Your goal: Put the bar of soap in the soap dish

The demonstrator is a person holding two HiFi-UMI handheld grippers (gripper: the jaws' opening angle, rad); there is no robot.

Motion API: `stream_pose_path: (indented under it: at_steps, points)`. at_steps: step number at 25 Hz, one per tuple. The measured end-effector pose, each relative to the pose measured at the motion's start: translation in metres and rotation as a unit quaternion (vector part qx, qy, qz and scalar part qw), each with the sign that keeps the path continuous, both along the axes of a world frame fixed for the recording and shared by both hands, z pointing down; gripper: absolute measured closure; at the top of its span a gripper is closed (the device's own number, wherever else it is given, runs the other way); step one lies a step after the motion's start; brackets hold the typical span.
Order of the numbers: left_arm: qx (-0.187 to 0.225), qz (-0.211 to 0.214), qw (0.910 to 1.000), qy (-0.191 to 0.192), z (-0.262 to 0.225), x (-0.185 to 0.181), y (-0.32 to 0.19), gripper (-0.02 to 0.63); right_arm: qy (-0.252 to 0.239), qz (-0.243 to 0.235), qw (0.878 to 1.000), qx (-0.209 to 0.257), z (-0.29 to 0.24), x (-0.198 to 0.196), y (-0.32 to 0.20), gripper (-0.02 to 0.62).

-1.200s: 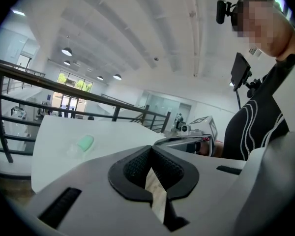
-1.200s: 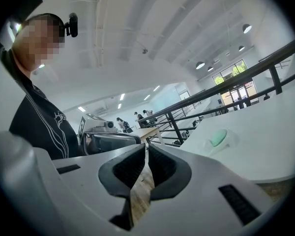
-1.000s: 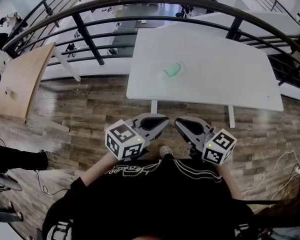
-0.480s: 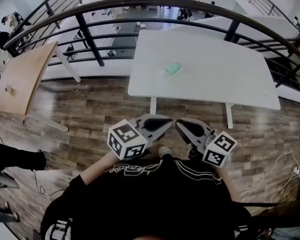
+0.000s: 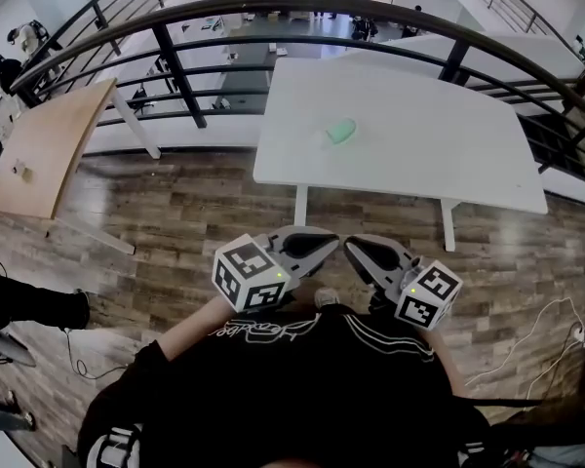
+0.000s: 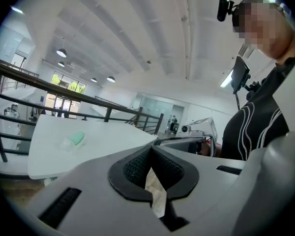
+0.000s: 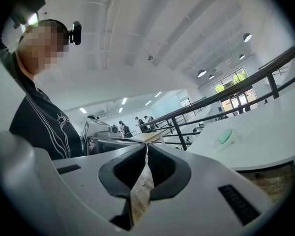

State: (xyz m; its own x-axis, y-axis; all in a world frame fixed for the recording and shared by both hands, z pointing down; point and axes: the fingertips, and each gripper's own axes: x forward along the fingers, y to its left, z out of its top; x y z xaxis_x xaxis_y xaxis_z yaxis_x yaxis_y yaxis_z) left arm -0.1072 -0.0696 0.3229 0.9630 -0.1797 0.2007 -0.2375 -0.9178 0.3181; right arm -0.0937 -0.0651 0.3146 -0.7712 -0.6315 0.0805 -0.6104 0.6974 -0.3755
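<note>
My left gripper [image 5: 328,246] and right gripper [image 5: 357,251] sit low in the middle of the head view, close in front of my chest, their tips turned toward each other and nearly meeting. In each gripper view the fingers are pressed together with nothing between them. Both hang over the wooden floor [image 5: 175,217], well short of the white table [image 5: 448,154] that fills the upper middle of the frame. The green bar of soap [image 5: 343,129] lies on that table, left of its centre. The clear soap dish [image 5: 330,139] is right against the soap on its lower left side. I cannot tell whether the soap rests partly in it. A dark railing [image 5: 171,61] curves behind the table.
</note>
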Motion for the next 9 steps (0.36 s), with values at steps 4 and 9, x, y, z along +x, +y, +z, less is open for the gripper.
stream_pose_path:
  at_steps: [4,9]
  points:
    - [0.002,0.004,1.0,0.0,-0.004,0.002,0.003,0.598,-0.001,0.004,1.0,0.001,-0.006,0.002,0.0,0.571]
    - [0.001,-0.004,1.0,0.003,-0.009,-0.002,0.002,0.598,0.003,0.009,1.0,0.008,-0.014,0.002,0.003,0.571]
